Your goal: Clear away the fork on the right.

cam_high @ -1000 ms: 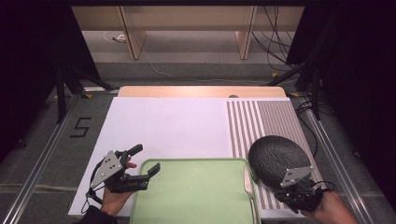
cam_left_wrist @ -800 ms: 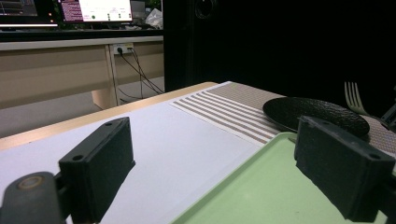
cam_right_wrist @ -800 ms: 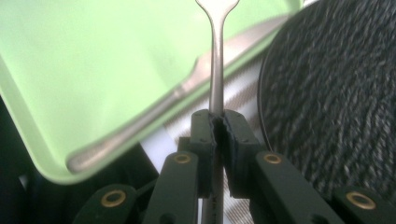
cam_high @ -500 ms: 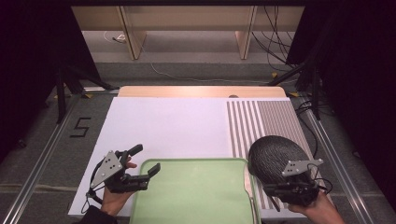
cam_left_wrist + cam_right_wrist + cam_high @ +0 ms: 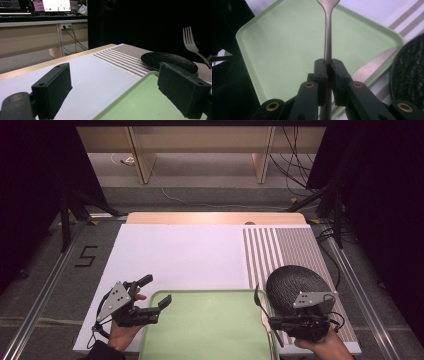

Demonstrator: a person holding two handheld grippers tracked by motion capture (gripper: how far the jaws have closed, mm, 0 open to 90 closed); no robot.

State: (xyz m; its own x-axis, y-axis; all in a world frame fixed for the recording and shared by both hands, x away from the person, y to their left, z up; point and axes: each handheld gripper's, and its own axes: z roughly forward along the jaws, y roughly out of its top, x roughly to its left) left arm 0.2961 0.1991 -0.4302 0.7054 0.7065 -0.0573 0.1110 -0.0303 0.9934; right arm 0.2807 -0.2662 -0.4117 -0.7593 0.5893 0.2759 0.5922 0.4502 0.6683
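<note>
My right gripper [image 5: 272, 322] is shut on the handle of a metal fork [image 5: 257, 299], whose tines point away from it over the right edge of the green tray [image 5: 210, 330]. In the right gripper view, the jaws [image 5: 329, 66] pinch the fork [image 5: 327, 37] above the tray [image 5: 287, 50]. My left gripper [image 5: 156, 291] stands open at the tray's left far corner, nothing between its jaws. The left gripper view shows the open gripper [image 5: 115, 82], the fork [image 5: 190, 40] and a black plate [image 5: 170, 61]. The plate [image 5: 295, 282] lies just right of the tray.
A knife [image 5: 372, 67] lies between the tray's right rim and the plate [image 5: 409, 72]. The plate rests on a striped placemat [image 5: 285, 245] on the white tabletop [image 5: 180, 255]. Cables and wooden table legs stand beyond the far edge.
My right gripper has moved left from the plate's near edge toward the tray, carrying the fork with it. The left gripper has stayed where it was.
</note>
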